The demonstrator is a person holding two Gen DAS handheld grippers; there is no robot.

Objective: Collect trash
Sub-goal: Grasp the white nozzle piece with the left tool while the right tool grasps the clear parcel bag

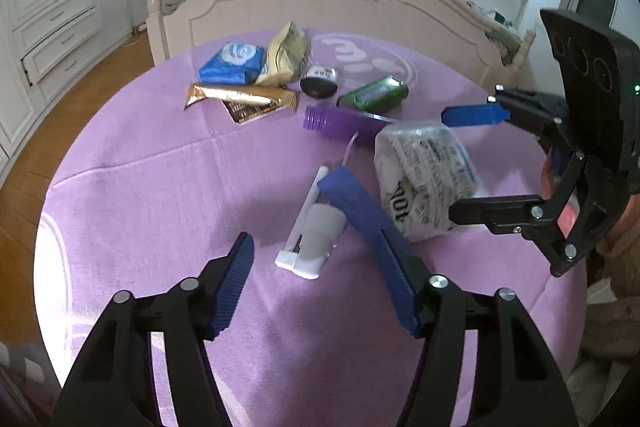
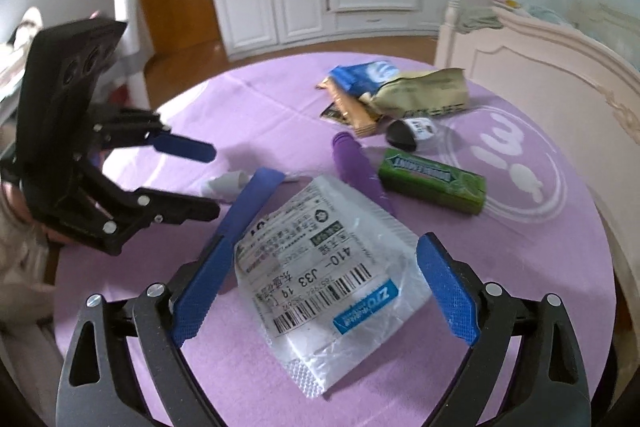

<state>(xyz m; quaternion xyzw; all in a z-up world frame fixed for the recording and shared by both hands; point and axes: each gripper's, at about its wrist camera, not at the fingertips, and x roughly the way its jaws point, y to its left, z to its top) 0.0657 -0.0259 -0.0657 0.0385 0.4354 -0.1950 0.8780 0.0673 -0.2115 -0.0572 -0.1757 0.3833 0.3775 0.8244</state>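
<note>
Left wrist view: trash collection barely begun, everything lies loose on the purple tablecloth (image 1: 140, 187), no bin in sight.

Biggest first: white courier bag (image 2: 320, 267) sits between the spread jaws of the right gripper (image 2: 348, 255), pads not pressing it. Beige pouch (image 1: 286, 55), blue tissue pack (image 1: 232, 63), gold wrapper (image 1: 240, 97), purple tube (image 1: 340, 123), green gum pack (image 1: 376, 95) and black cap (image 1: 319, 81) wait untouched further back. White spray nozzle (image 1: 316, 227) lies between the half-spread jaws of the left gripper (image 1: 292, 211), not clamped.

Brown card (image 1: 251, 111) half under gold wrapper (image 1: 240, 95); print unreadable
</note>
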